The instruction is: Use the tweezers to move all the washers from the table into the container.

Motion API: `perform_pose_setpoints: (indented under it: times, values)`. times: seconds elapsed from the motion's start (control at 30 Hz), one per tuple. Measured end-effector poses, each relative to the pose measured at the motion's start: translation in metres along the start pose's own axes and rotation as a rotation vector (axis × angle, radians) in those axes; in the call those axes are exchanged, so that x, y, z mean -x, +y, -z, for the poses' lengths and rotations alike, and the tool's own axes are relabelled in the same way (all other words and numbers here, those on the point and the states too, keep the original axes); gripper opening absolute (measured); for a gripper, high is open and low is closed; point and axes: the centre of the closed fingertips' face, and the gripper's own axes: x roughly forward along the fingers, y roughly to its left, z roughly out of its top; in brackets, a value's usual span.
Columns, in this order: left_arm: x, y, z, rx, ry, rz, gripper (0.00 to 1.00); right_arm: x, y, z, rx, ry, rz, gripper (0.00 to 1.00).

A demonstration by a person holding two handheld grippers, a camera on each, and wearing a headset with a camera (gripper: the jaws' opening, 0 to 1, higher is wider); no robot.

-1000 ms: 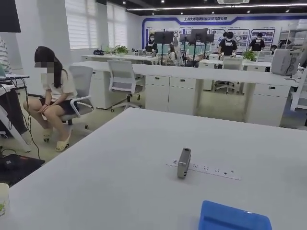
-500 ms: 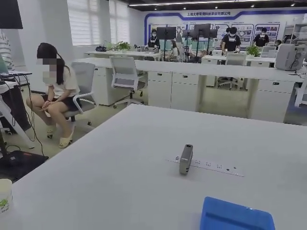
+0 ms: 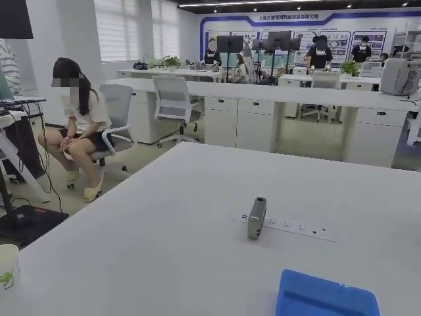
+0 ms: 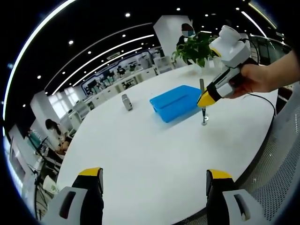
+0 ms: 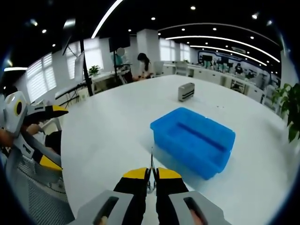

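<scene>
Change: only the headset camera has drifted a little. The blue container [image 3: 327, 297], small grey box [image 3: 256, 217] and socket strip [image 3: 296, 228] lie where they did on the white surface [image 3: 164, 230].
Right gripper [image 5: 151, 174]: fingers pinched shut on the tweezers [image 5: 151, 164], whose tips point down at the surface just beside the container's wall.
Left gripper [image 4: 154, 174]: fingers spread wide, holding nothing, well back from the container.
Washers: too small to make out; a speck at the tweezers' tip may be one.
Meaning: the container looks empty, so the picking seems barely begun.
</scene>
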Motion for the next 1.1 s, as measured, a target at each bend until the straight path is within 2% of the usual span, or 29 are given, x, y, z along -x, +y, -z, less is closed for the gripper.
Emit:
perform_pose_setpoints:
  times: [0.47,0.83,1.1]
  values:
    - [0.001,0.000,-0.002,0.001,-0.008,-0.003,0.93,0.002,-0.001,0.001,-0.018,0.017,0.007,0.01]
    - [0.001,-0.002,-0.002,-0.007,-0.008,0.005,0.93,0.012,-0.005,-0.019,-0.031,-0.022,0.019,0.01]
    - [0.001,-0.003,-0.001,-0.012,-0.008,0.009,0.93,0.016,-0.006,-0.037,-0.005,-0.051,0.020,0.01]
